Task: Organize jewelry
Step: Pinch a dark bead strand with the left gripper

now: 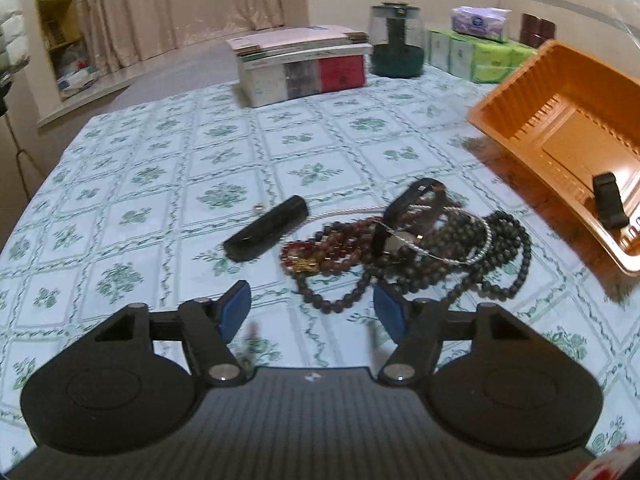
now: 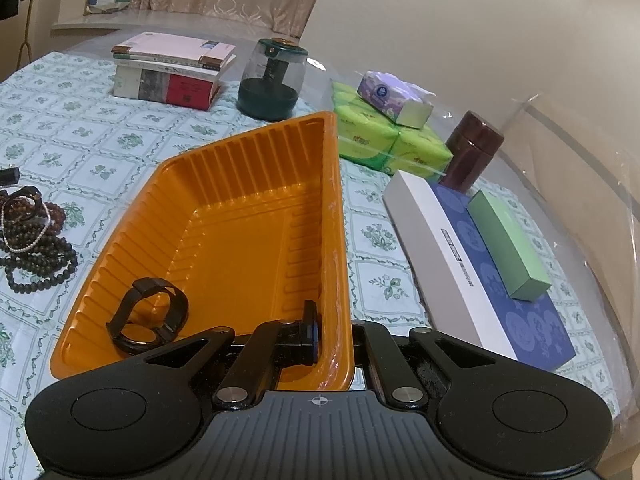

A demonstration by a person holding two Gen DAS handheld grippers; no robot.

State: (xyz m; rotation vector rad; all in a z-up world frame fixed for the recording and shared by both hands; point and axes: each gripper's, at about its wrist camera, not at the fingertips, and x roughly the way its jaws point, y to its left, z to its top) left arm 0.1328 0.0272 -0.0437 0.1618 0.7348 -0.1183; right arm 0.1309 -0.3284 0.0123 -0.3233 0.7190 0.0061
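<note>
I see one black wristband (image 2: 148, 316) already in the ribbed orange plastic tray (image 2: 248, 216), whose rim my right hand-held gripper (image 2: 332, 344) clamps. The tangled pile of bead bracelets (image 1: 404, 248), maybe five pieces, waits on the bench before my open, empty left hand-held gripper (image 1: 312, 312).

Dim, warm indoor light from above. Fisheye bending curves the tablecloth (image 1: 160, 152) edges, with dark corners at 1 o'clock. Soft shadows fall beneath the tray (image 2: 248, 216). The beads (image 1: 460, 256) look slightly blurred; overall grainy.
</note>
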